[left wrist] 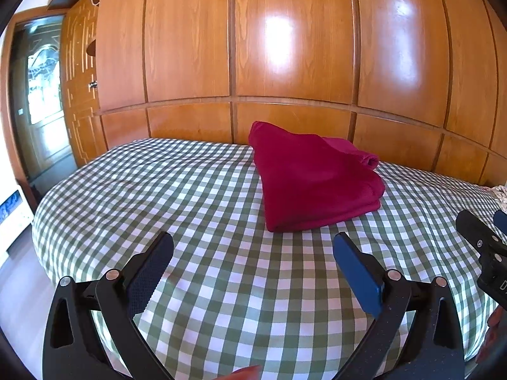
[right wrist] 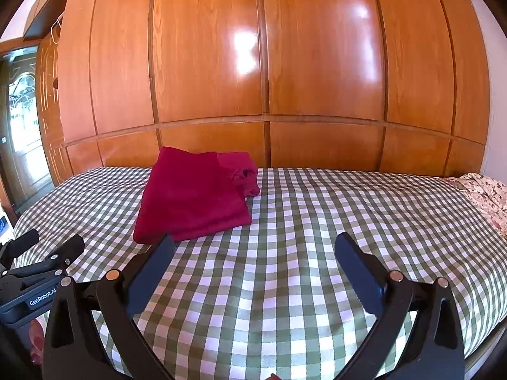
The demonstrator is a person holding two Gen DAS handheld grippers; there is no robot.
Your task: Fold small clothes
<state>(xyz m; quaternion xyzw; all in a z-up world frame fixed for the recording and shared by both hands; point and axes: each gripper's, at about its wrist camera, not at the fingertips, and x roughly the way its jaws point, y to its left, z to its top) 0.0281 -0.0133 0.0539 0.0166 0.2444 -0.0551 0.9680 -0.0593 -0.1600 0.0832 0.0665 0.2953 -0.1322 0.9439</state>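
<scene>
A dark red garment lies folded into a thick rectangle on the green-and-white checked bed cover, toward the far side by the wooden wall. In the right wrist view the same red garment sits ahead and left. My left gripper is open above the cover, just short of the garment's near edge, holding nothing. My right gripper is also open and empty, its left fingertip close to the garment's near corner. The right gripper shows at the left wrist view's right edge; the left gripper at the other view's left edge.
Glossy wooden wardrobe panels rise right behind the bed. A doorway with a glass door stands at the far left. Floral fabric lies at the bed's right end. The bed's near left corner drops to the floor.
</scene>
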